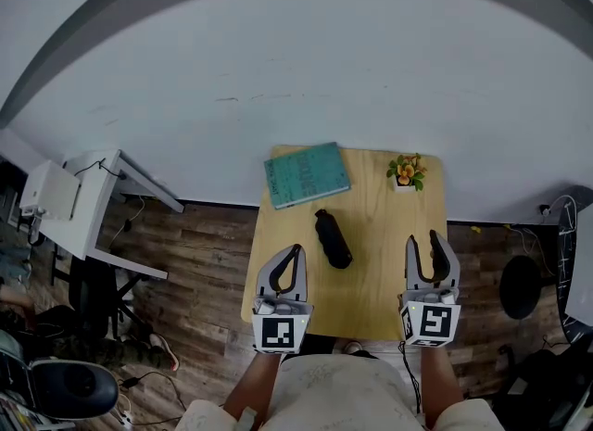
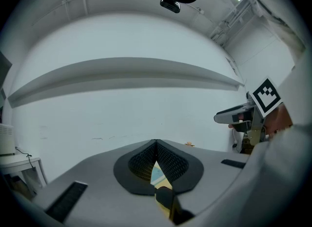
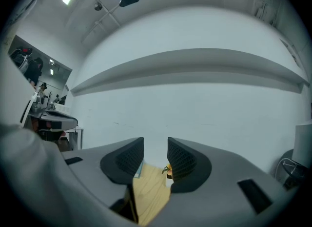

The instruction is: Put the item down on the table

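**Friend:** Is the thing down yet?

**Me:** I am thinking yes. The black item (image 1: 333, 238) is lying on its side near the middle of the wooden table (image 1: 380, 281). Neither of my grippers is touching it. So I am guessing the job is about done, and only taking my hands away is left.

**Friend:** What is your left one doing?

**Me:** My left gripper (image 1: 287, 272) is hanging over the near left edge of the table. Its jaws are pressing together at the tips, with nothing between them.

**Friend:** What else is sitting there?

**Me:** A blue-green book (image 1: 306, 174) is lying at the far left corner. A little plant (image 1: 406, 172) is standing at the far right corner.

**Friend:** And your right one?

**Me:** My right gripper (image 1: 433, 258) is hovering over the near right side. Its jaws are standing a bit apart, and it is holding nothing.
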`<state>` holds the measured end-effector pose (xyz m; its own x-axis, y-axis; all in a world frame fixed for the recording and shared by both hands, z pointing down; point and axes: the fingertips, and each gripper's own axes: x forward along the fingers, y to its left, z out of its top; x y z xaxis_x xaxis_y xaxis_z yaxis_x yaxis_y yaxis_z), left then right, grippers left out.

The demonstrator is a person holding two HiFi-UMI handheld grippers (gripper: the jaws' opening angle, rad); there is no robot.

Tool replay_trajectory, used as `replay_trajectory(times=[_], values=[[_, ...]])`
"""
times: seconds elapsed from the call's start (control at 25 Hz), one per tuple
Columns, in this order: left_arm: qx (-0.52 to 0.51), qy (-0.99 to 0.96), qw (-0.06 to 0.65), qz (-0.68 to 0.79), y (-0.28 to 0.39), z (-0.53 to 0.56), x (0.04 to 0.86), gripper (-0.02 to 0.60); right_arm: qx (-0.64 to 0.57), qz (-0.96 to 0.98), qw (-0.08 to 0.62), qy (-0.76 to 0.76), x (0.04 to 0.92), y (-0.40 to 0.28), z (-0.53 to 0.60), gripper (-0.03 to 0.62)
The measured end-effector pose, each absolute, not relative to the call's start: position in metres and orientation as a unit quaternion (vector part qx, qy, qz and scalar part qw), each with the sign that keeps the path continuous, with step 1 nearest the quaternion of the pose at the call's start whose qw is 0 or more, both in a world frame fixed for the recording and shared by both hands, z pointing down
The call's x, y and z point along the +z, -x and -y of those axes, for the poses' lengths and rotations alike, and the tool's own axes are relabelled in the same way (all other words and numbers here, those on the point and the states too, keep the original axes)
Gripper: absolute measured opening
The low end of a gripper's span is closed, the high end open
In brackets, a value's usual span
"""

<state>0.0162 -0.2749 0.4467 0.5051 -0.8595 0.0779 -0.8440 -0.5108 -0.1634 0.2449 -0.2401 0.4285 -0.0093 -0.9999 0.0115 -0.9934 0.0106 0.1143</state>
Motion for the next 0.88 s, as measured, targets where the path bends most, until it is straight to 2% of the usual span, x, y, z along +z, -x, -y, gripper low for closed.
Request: replay_trajectory(times=[0.16, 0.36, 0.88], values=[[-0.072, 0.865, 0.05, -0.495, -0.014, 0.276, 0.445, 0.008, -0.037, 0.713, 0.045, -0.699, 0.426, -0.243, 0.242, 0.082], [-0.071, 0.864, 0.052, -0.496, -0.014, 0.278, 0.445, 0.008, -0.035, 0.714, 0.05, -0.698, 0.427, -0.242, 0.244, 0.018], [-0.075, 0.86, 0.05, -0.503, -0.01, 0.283, 0.446, 0.008, -0.034, 0.72, 0.064, -0.69, 0.431, -0.238, 0.253, 0.017]])
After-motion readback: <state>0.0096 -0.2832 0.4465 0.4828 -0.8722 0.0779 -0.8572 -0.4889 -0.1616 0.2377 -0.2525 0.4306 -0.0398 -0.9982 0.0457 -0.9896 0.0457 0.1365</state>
